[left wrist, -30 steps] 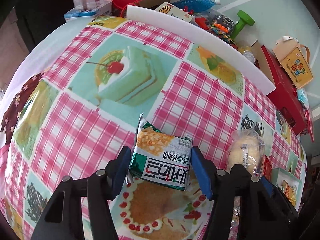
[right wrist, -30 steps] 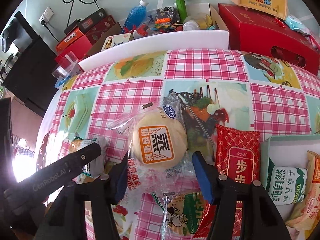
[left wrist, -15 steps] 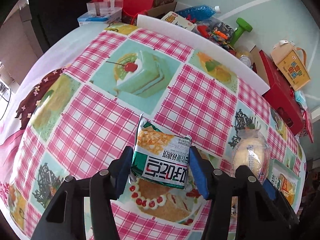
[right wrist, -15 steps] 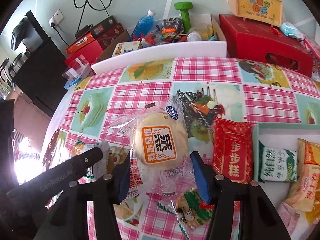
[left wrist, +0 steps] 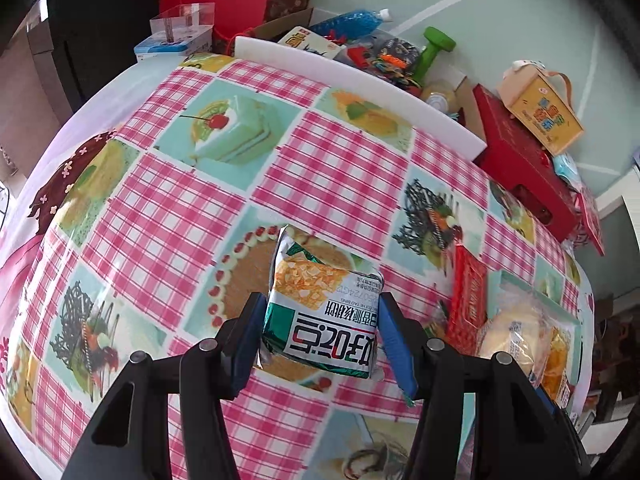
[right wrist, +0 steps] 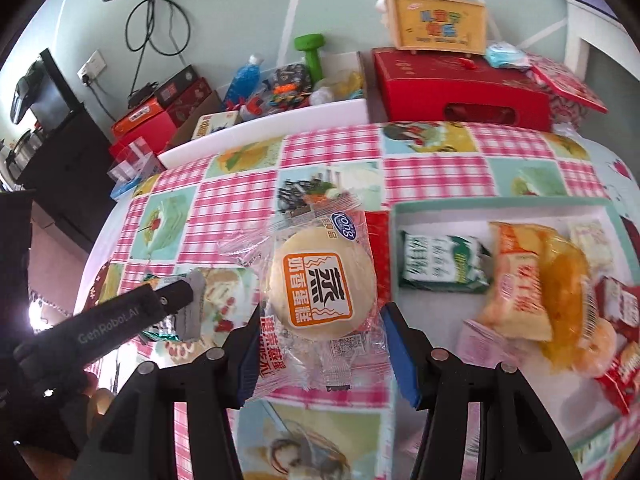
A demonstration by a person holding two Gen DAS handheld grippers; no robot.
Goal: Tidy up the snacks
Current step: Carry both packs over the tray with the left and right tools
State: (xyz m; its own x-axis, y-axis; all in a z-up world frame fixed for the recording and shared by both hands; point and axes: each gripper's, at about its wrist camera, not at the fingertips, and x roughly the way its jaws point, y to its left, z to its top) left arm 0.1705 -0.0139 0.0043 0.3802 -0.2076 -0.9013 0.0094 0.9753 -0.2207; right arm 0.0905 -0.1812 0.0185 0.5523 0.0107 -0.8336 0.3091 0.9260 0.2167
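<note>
Checked pink tablecloth [left wrist: 168, 200] fills both views. Nearest, at the bottom centre of the left view, the left tongs [left wrist: 320, 332] clamp a green-and-white biscuit packet [left wrist: 322, 312]; the right tongs [right wrist: 320, 344] pinch a wrapped steamed cake [right wrist: 322, 284]. Both jaws have just closed tighter, and both snacks now hang clear of the cloth. Beyond, at right, the white tray [right wrist: 500, 210] of snacks has come closer, so I judge they are headed there.

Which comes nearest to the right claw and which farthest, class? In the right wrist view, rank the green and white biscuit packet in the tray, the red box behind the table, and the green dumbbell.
1. Green and white biscuit packet: in the tray, just right of the right claw.
2. Red box: past the table's far edge, to the right.
3. Green dumbbell: farthest, by the wall.
</note>
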